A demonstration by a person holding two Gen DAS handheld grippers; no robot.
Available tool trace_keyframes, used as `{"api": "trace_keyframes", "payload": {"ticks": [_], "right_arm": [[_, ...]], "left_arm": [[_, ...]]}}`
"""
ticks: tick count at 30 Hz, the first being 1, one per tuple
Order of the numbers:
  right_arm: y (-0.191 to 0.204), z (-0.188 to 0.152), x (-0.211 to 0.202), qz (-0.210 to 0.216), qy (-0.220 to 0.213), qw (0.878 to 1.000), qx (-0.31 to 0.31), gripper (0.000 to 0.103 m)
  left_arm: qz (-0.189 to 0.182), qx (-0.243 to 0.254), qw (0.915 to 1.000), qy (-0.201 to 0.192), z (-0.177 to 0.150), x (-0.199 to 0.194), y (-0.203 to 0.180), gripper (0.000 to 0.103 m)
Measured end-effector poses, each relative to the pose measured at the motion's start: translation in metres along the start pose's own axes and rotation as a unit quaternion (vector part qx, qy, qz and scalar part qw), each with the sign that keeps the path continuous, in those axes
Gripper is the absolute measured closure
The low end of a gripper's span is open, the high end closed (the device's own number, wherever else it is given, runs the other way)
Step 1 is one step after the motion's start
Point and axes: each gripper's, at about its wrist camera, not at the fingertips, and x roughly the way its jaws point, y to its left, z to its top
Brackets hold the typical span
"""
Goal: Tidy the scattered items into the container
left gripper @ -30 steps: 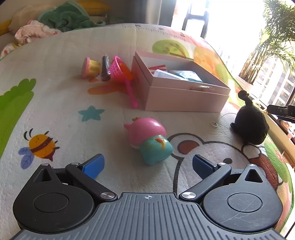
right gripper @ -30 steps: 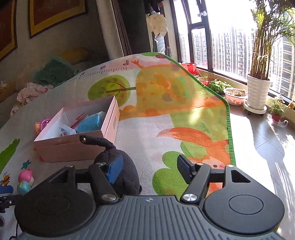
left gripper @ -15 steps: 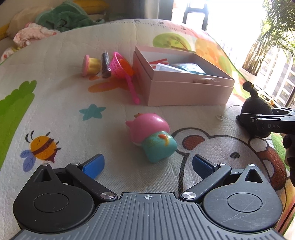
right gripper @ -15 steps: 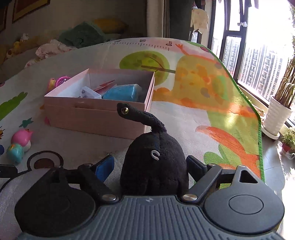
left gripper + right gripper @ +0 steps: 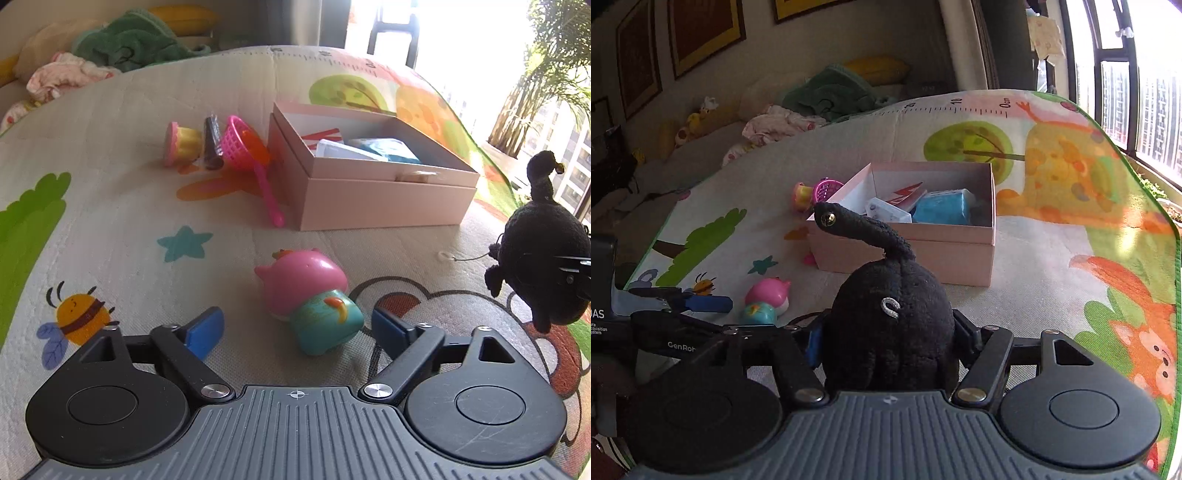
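Right claw (image 5: 888,341): jaws have just been closing, now clamped on the black plush toy (image 5: 890,328), which has come up off the play mat (image 5: 1052,258)
Left claw (image 5: 297,326): jaws have just narrowed but stand open, pink-and-teal toy (image 5: 310,295) between them, untouched
Meaning: 1 item ready to carry, 1 about to be gripped
Pink box (image 5: 923,254): open, just beyond the plush, holding a blue packet (image 5: 943,210), a white pack, a red-and-white card
Still scattered: pink scoop (image 5: 243,147) and 2 small toys left of the box

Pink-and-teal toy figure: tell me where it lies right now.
In the left wrist view the pink-and-teal toy figure lies on its side on the play mat, between the left tongs' open fingers, nearer than the pink box.
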Motion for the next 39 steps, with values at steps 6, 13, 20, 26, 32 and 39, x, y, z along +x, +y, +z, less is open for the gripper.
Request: {"api": "trace_keyframes", "payload": {"ticks": [6, 13, 20, 26, 32, 39], "right_arm": [[0.013, -0.014, 0.011, -0.008, 0.018, 0.999, -0.03, 0.038], [0.013, -0.024, 0.014, -0.02, 0.032, 0.998, -0.045, 0.037], [0.009, -0.027, 0.011, -0.027, 0.031, 0.998, -0.048, 0.035], [0.011, -0.026, 0.013, -0.03, 0.031, 0.998, -0.051, 0.032], [0.01, -0.027, 0.01, -0.038, 0.028, 0.998, -0.051, 0.026], [0.011, -0.028, 0.006, -0.045, 0.021, 0.997, -0.056, 0.024]], "left_arm": [[0.001, 0.018, 0.9998, -0.008, 0.012, 0.011, -0.005, 0.022], [-0.025, 0.074, 0.9969, -0.007, 0.013, 0.019, -0.015, 0.044], [-0.086, 0.137, 0.9869, 0.007, 0.001, -0.001, -0.024, 0.038], [-0.019, 0.132, 0.991, 0.008, -0.005, -0.004, -0.006, 0.015], [0.041, 0.106, 0.9935, 0.008, -0.001, -0.005, 0.021, 0.008], [-0.001, 0.073, 0.997, 0.022, -0.002, -0.016, 0.032, 0.006]]}}
